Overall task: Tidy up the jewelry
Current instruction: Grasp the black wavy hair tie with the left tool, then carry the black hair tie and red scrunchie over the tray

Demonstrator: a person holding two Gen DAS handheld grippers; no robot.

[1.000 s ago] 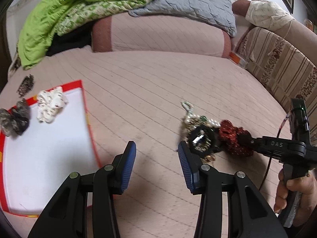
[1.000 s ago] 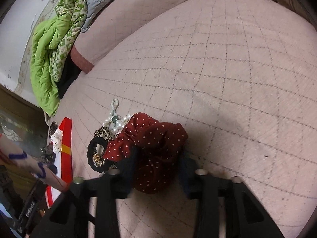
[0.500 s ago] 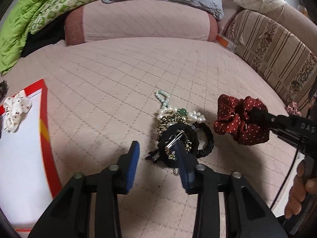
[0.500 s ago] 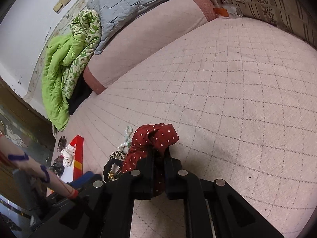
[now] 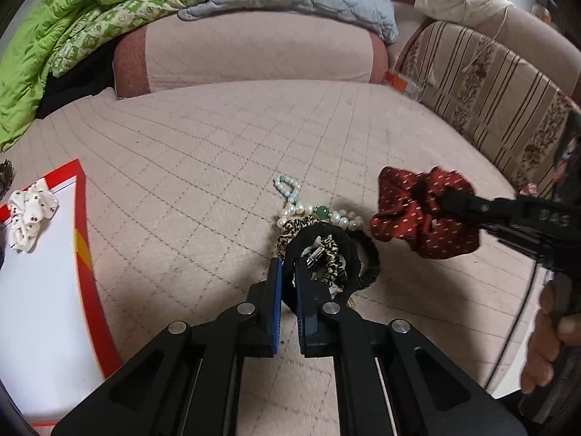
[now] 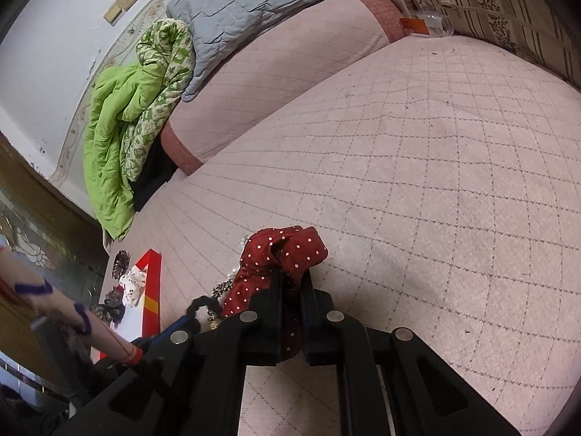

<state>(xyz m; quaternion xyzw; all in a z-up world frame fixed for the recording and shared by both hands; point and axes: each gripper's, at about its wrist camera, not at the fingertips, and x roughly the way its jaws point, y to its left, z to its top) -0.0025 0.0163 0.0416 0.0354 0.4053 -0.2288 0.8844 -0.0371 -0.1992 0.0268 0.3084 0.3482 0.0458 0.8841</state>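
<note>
grip matters most: the left gripper [image 5: 287, 276], whose jaws have just been closing, now pinches the rim of the black scrunchie [image 5: 319, 250] in the tangled pile just right of the red-edged board [image 5: 87, 254], so lift slowly to shed the pearl bracelet [image 5: 319, 212]. the right gripper [image 6: 292, 287] is clamped on one red dotted scrunchie [image 6: 283, 254], held clear of the quilt. counted: one white scrunchie [image 5: 31, 214] on the board, two grippers.

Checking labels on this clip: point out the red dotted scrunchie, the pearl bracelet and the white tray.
red dotted scrunchie [image 5: 406, 214], left wrist view, on its left folds.
pearl bracelet [image 5: 290, 190], left wrist view, on its far bead loop.
white tray [image 5: 85, 250], left wrist view, on its red border.
</note>
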